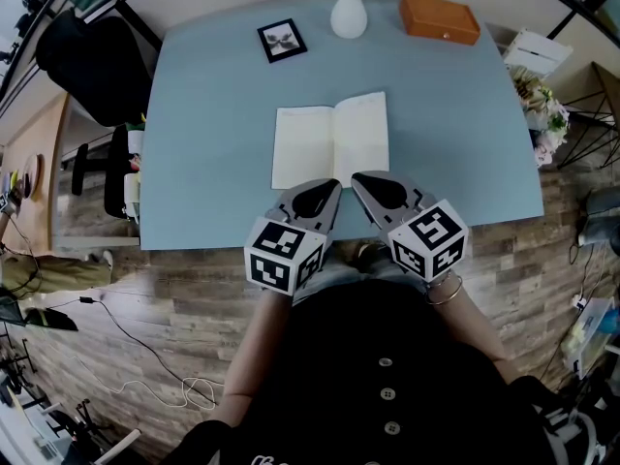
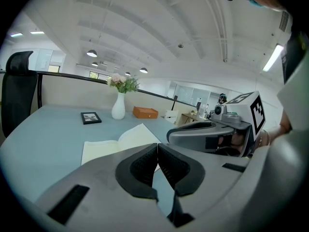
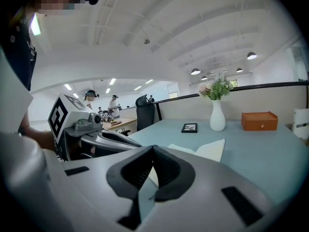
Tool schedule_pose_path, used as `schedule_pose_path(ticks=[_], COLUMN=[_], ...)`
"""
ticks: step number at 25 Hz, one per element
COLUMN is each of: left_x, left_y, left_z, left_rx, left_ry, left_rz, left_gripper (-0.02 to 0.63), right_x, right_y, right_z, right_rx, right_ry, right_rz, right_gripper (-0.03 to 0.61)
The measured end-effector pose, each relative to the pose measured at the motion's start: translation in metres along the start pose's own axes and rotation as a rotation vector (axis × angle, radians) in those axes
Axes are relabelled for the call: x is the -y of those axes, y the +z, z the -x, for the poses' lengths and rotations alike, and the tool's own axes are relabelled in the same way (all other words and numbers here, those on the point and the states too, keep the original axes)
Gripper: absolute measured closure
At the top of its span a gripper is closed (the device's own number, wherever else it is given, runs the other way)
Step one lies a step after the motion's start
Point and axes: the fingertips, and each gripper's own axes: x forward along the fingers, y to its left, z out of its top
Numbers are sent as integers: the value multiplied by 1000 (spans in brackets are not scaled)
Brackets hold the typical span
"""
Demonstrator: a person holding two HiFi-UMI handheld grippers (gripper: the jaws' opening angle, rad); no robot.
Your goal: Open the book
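White vase point(image 1: 349, 13), orange box point(image 1: 440, 17), picture frame point(image 1: 282, 40) behind open book point(image 1: 310, 148).

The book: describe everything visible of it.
The book lies open and face-up on the light blue table, its centre crease running away from the person. Both pages look like blank cream paper, and the right-hand leaves arch up slightly. The left tongs and right tongs, both shut, point at its near edge; contact is unclear.

Bright, even light; fisheye-warped edges
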Motion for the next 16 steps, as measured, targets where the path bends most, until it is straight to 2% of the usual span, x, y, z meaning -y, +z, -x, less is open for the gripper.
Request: schedule_pose_path(ticks=[16], left_x=[-2], left_y=[-3], left_z=[5], left_rx=[4], left_ry=[-3], left_rz=[25], left_gripper=[603], right_x=[-6], right_y=[0], right_z=[-2], right_rx=[1], right_ry=[-13], right_rz=[21], right_gripper=[577])
